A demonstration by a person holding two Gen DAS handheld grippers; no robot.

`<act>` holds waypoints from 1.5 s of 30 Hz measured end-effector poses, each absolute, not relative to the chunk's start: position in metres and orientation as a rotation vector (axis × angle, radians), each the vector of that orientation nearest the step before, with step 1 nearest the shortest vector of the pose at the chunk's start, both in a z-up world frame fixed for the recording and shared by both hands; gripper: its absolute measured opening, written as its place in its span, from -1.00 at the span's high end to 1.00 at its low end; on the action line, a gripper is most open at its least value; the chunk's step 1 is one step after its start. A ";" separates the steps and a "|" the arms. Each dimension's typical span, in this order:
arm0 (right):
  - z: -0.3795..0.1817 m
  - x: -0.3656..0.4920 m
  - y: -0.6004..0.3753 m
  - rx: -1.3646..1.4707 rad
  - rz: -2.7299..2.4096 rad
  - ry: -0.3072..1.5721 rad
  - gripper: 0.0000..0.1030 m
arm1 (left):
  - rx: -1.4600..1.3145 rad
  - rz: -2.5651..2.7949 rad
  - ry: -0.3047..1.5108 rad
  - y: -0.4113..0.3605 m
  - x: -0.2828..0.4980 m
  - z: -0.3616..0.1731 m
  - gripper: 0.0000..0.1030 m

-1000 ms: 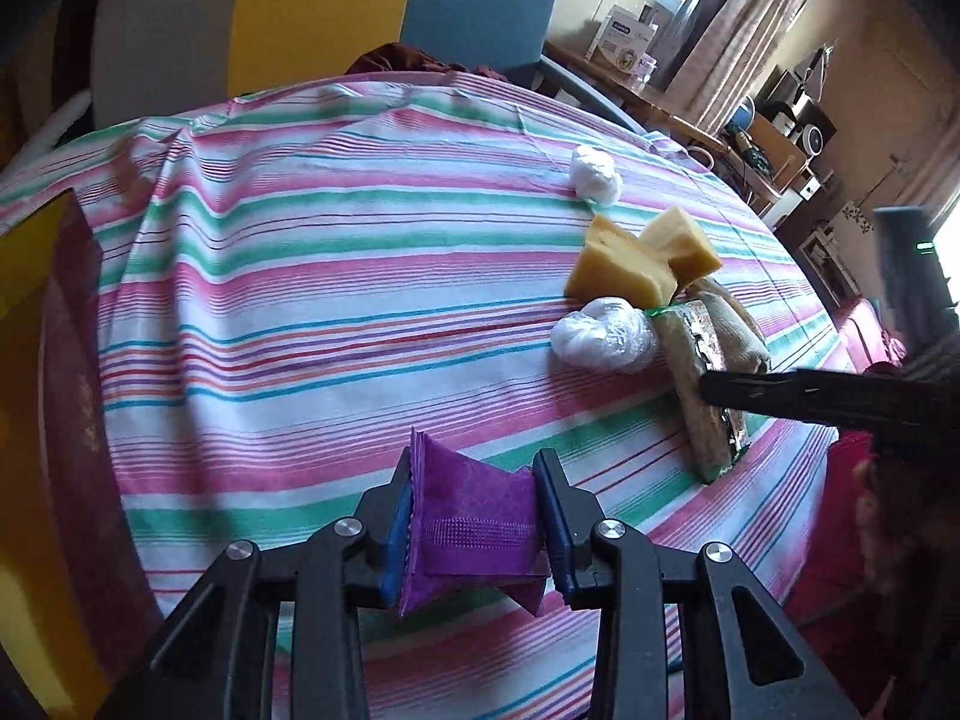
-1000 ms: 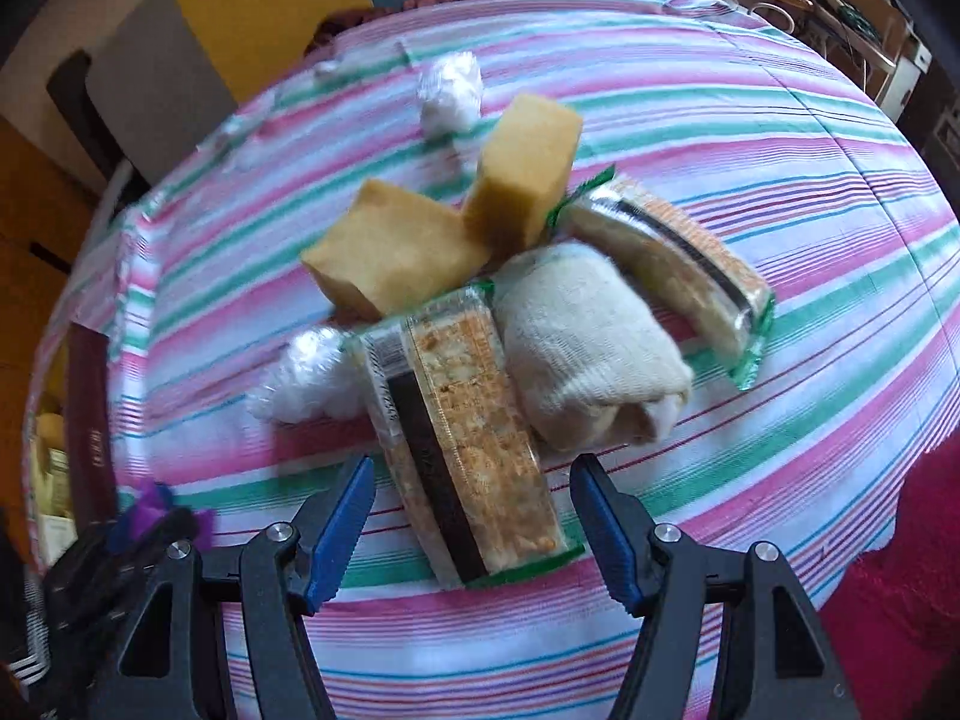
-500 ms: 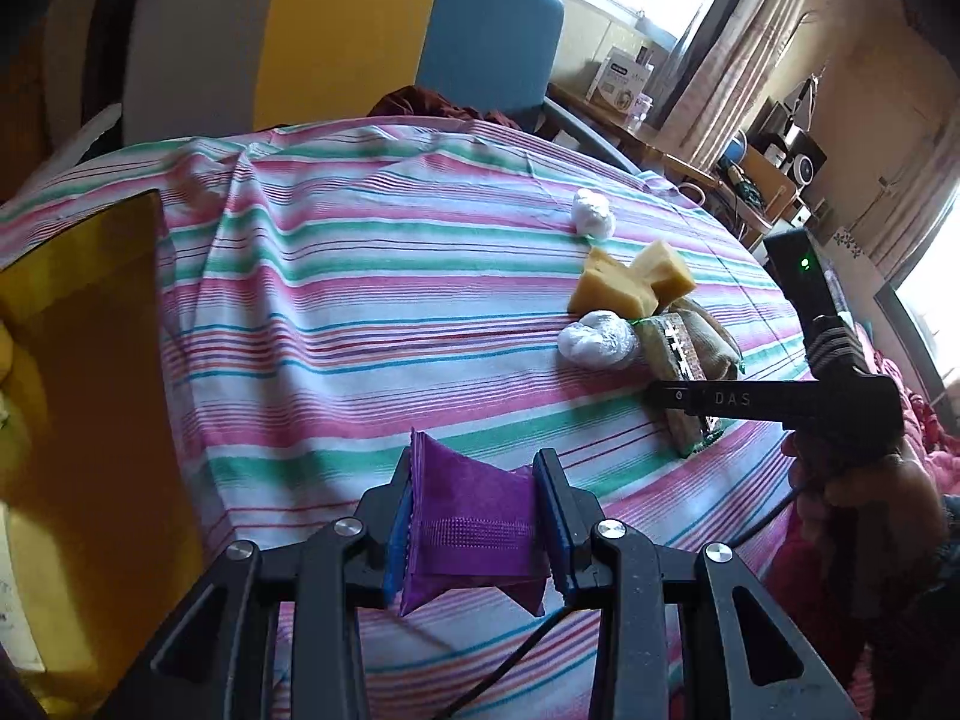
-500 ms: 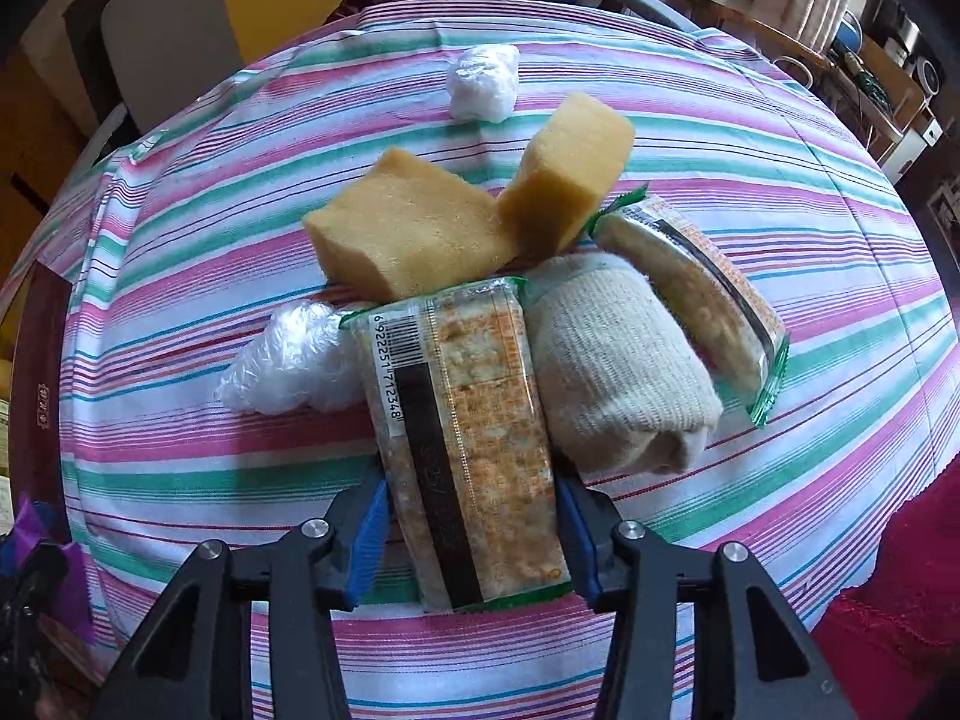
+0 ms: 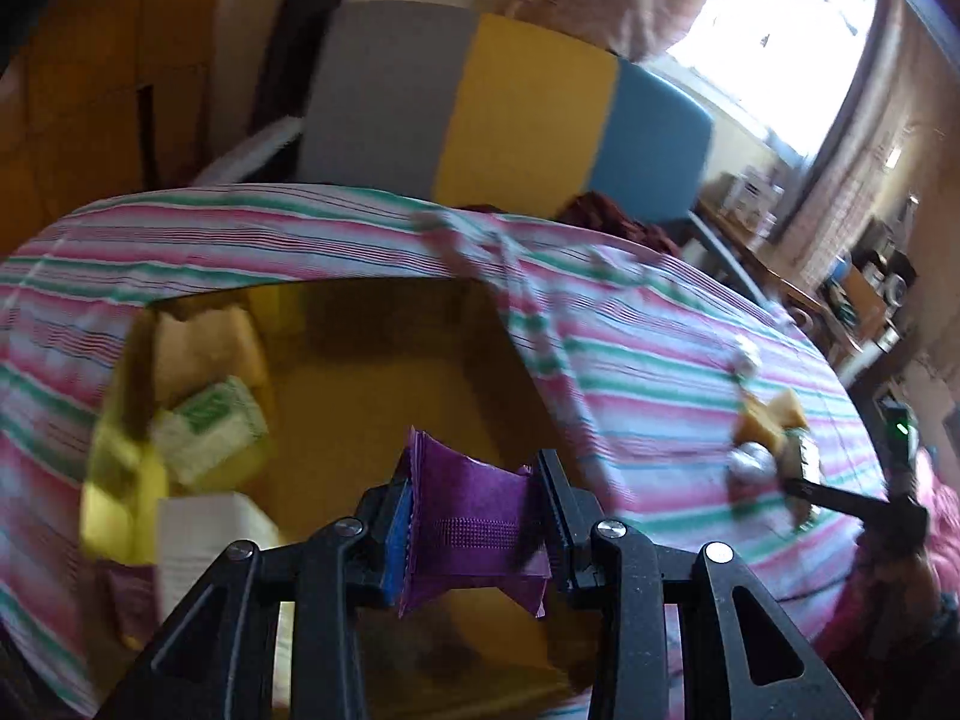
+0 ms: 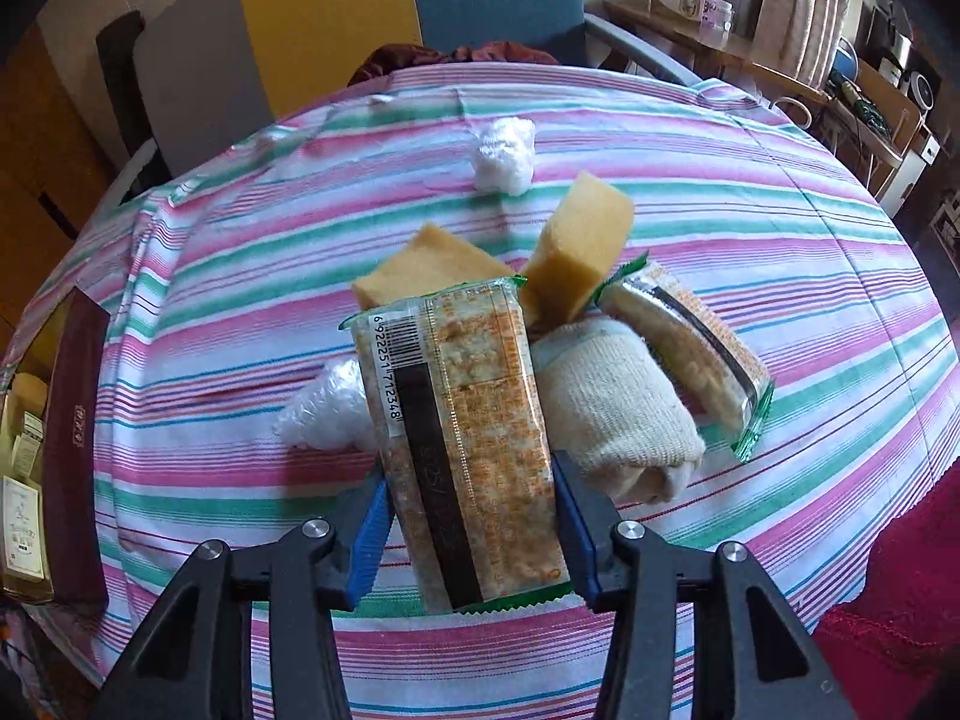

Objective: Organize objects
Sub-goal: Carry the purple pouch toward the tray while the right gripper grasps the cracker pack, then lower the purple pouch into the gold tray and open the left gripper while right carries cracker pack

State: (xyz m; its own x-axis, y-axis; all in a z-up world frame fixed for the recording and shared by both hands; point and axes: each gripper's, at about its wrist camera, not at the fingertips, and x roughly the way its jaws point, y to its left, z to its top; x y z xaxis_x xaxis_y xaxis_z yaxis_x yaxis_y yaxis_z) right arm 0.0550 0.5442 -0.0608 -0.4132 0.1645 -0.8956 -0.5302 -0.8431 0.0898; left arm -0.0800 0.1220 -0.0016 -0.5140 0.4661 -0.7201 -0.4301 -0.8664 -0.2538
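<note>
My left gripper (image 5: 477,531) is shut on a purple sachet (image 5: 474,525) and hangs over an open yellow box (image 5: 384,396) sunk below the striped tablecloth. My right gripper (image 6: 471,531) is shut on a clear cracker packet (image 6: 465,450) with a barcode, tilted up off the cloth. Behind it lie two yellow sponges (image 6: 432,267), a rolled cream sock (image 6: 612,408), a second cracker packet (image 6: 690,348) and two white plastic balls (image 6: 504,156). Far right in the left wrist view, the right gripper (image 5: 804,489) shows small beside that pile.
The box holds a green-and-white packet (image 5: 210,426), a white carton (image 5: 204,540) and a cream sponge (image 5: 198,342). In the right wrist view its dark flap (image 6: 75,438) shows at the left. A grey, yellow and blue chair (image 5: 498,102) stands behind the table. Shelves with clutter line the right wall.
My left gripper swung left with the purple sachet from above the cloth to above the open box. My right gripper closed on the cracker packet and lifted its front end.
</note>
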 end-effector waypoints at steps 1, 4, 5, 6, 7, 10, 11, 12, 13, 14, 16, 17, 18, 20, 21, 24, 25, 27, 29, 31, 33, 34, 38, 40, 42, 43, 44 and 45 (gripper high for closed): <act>-0.058 0.056 0.543 -1.369 2.294 0.514 0.04 | -1.149 2.381 -0.060 0.114 -0.089 -0.002 0.28; -0.052 0.053 0.537 -1.324 2.342 0.513 0.04 | -1.190 2.416 -0.081 0.098 -0.111 -0.008 0.28; -0.050 0.053 0.536 -1.316 2.354 0.512 0.04 | -1.209 2.431 -0.091 0.093 -0.120 -0.012 0.28; -0.048 0.053 0.534 -1.309 2.362 0.511 0.04 | -1.229 2.446 -0.099 0.091 -0.127 -0.015 0.28; -0.048 0.053 0.534 -1.303 2.369 0.510 0.04 | -1.248 2.444 -0.109 0.089 -0.133 -0.017 0.28; -0.047 0.053 0.532 -1.294 2.380 0.512 0.04 | -1.309 2.441 -0.117 0.090 -0.152 -0.030 0.28; -0.046 0.054 0.532 -1.292 2.381 0.513 0.04 | -1.340 2.418 -0.130 0.091 -0.159 -0.036 0.28; -0.046 0.053 0.532 -1.289 2.386 0.515 0.04 | -1.357 2.413 -0.142 0.092 -0.164 -0.039 0.28; -0.046 0.053 0.532 -1.286 2.391 0.517 0.04 | -1.370 2.412 -0.139 0.093 -0.168 -0.042 0.28; -0.045 0.054 0.532 -1.281 2.395 0.514 0.04 | -1.388 2.405 -0.118 0.096 -0.171 -0.046 0.27; -0.044 0.054 0.532 -1.273 2.401 0.509 0.04 | -1.430 2.420 -0.066 0.100 -0.177 -0.054 0.27; -0.043 0.054 0.532 -1.271 2.403 0.507 0.04 | -1.445 2.414 -0.042 0.102 -0.179 -0.057 0.27; -0.043 0.054 0.532 -1.271 2.403 0.507 0.04 | -1.461 2.421 -0.005 0.103 -0.179 -0.060 0.27; -0.044 0.055 0.532 -1.270 2.403 0.510 0.04 | -1.451 2.453 0.068 0.103 -0.177 -0.061 0.26; -0.044 0.055 0.533 -1.269 2.403 0.510 0.04 | -1.451 2.451 0.082 0.103 -0.177 -0.061 0.26; -0.043 0.055 0.532 -1.264 2.407 0.510 0.04 | -1.474 2.442 0.089 0.099 -0.175 -0.065 0.22; -0.042 0.055 0.532 -1.261 2.407 0.510 0.04 | -1.481 2.442 0.079 0.096 -0.174 -0.067 0.21; -0.043 0.056 0.533 -1.257 2.402 0.514 0.04 | -1.478 2.451 0.070 0.091 -0.172 -0.067 0.20; -0.043 0.056 0.533 -1.256 2.400 0.514 0.04 | -1.470 2.465 0.043 0.085 -0.169 -0.066 0.20; -0.041 0.057 0.533 -1.247 2.402 0.510 0.04 | -1.447 2.483 0.021 0.080 -0.164 -0.062 0.20; -0.040 0.058 0.533 -1.236 2.402 0.510 0.04 | -1.411 2.521 0.004 0.073 -0.156 -0.055 0.20; -0.039 0.058 0.534 -1.229 2.405 0.511 0.04 | -1.396 2.532 -0.003 0.071 -0.154 -0.051 0.20; -0.037 0.059 0.532 -1.220 2.415 0.497 0.04 | -1.300 2.629 -0.019 0.058 -0.132 -0.032 0.06; -0.037 0.058 0.531 -1.227 2.413 0.490 0.04 | -1.255 2.667 -0.021 0.052 -0.119 -0.024 0.06; -0.039 0.057 0.528 -1.239 2.412 0.480 0.04 | -1.219 2.698 -0.003 0.049 -0.108 -0.017 0.05; -0.039 0.057 0.527 -1.243 2.412 0.470 0.04 | -1.206 2.707 0.003 0.048 -0.103 -0.016 0.03; -0.040 0.056 0.525 -1.246 2.413 0.460 0.04 | -1.193 2.716 0.007 0.048 -0.096 -0.014 0.03; -0.040 0.056 0.524 -1.248 2.413 0.450 0.04 | -1.185 2.721 0.007 0.046 -0.091 -0.012 0.03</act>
State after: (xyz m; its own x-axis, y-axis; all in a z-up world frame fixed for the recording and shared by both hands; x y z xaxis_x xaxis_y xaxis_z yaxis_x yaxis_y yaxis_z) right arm 0.0556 0.5241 -0.0398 -0.5298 0.1888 -0.8268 -0.4744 -0.8741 0.1043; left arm -0.0910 0.0464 -0.0121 -0.6687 0.1565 -0.7268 -0.1602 -0.9850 -0.0646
